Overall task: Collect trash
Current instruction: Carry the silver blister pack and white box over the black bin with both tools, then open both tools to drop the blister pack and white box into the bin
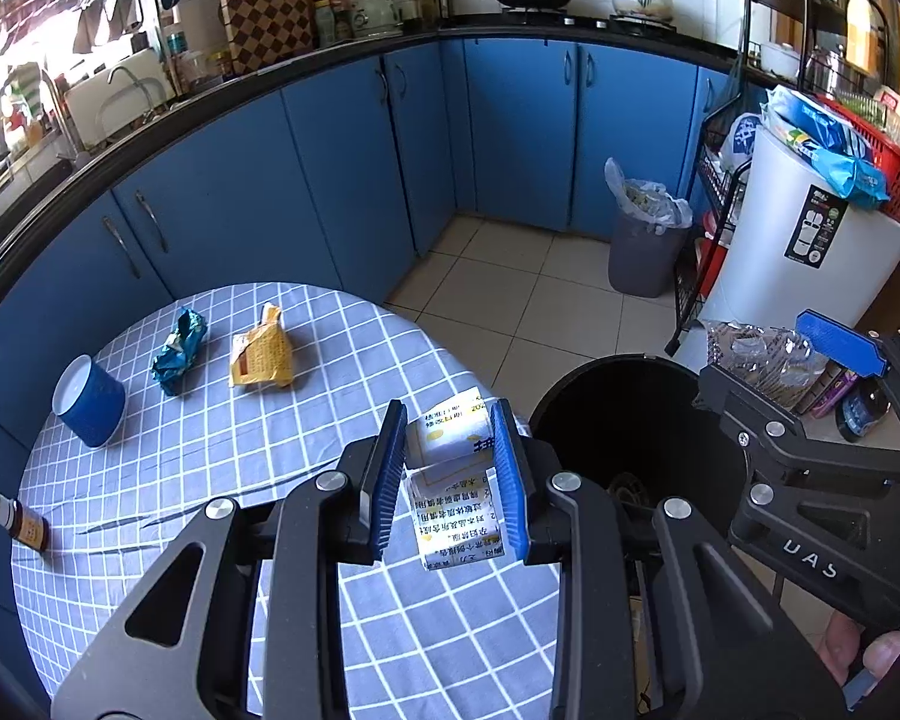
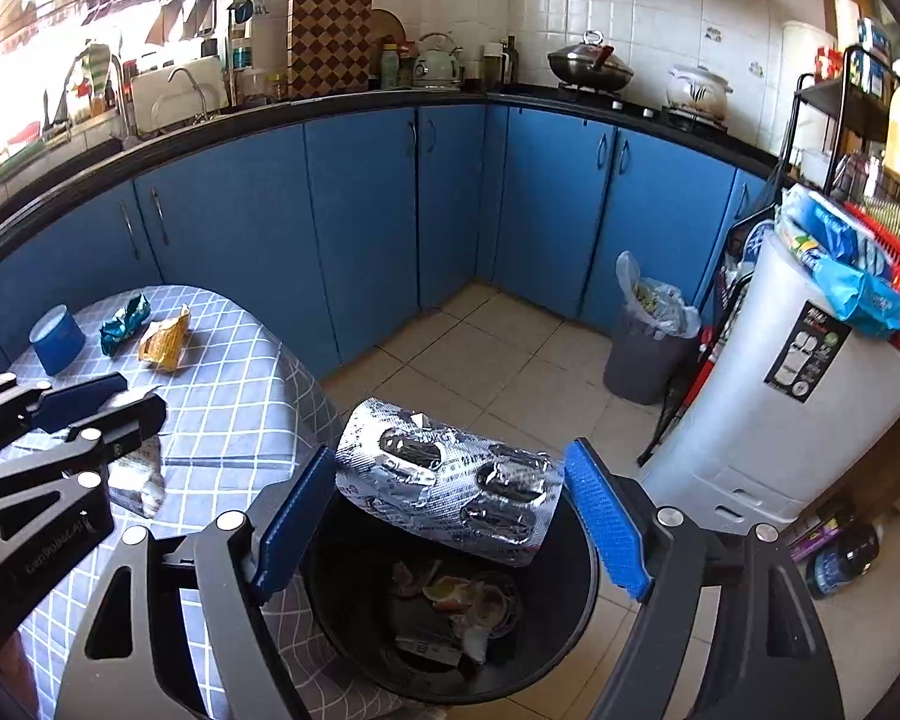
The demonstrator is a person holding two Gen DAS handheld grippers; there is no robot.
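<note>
My left gripper (image 1: 450, 414) is shut on a flattened white medicine carton (image 1: 450, 504) with printed text, over the checked table's (image 1: 210, 462) right edge beside the black bin (image 1: 570, 396). My right gripper (image 2: 450, 453) has a crumpled silver blister pack (image 2: 450, 480) across its fingertips, both pack edges touching the blue pads, directly above the bin (image 2: 576, 600). The bin holds peels and paper scraps. On the table lie a teal wrapper (image 1: 177, 354) and a yellow wrapper (image 1: 261, 354). In the left wrist view the right gripper (image 1: 762, 354) shows at the right.
A blue cup (image 1: 90, 402) lies tipped on the table, and a small brown bottle (image 1: 21, 525) lies at its left edge. A grey bagged bin (image 1: 648, 240) stands by the blue cabinets (image 1: 342, 180). A white appliance (image 1: 798, 264) and a black rack (image 1: 714, 180) are on the right.
</note>
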